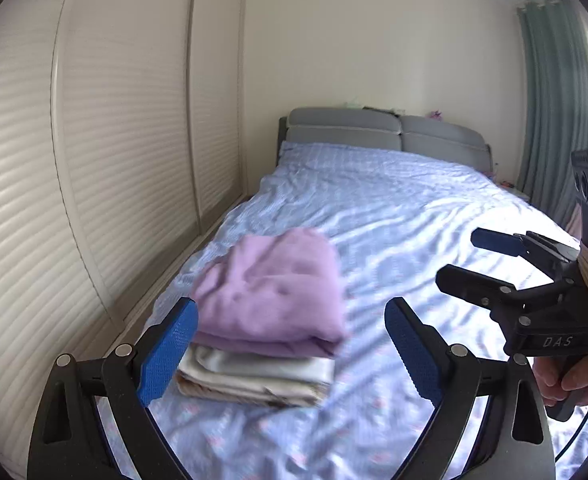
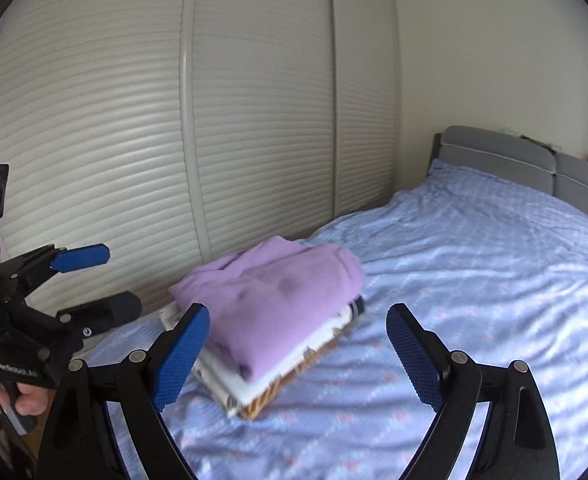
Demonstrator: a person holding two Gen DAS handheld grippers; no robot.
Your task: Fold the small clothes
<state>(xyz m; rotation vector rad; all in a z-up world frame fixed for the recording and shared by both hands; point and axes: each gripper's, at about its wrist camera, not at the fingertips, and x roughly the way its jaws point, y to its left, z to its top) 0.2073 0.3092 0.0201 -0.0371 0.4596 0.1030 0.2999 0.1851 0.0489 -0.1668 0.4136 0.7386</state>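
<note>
Lilac cloth [image 1: 270, 292], folded flat, lies on top of a stack of folded pale clothes [image 1: 254, 380] on the bed [image 1: 374, 200], near the wardrobe [image 1: 94, 160] side. Folding seems finished; no loose garment shows. Left claw [image 1: 292, 354] and right claw [image 2: 298, 354] both stand wide open, holding nothing.

The bed [image 1: 394, 200] is viewed from low and near by both wrist cameras — the clothes pile [image 1: 266, 320] [image 2: 274, 320] is shared.
</note>
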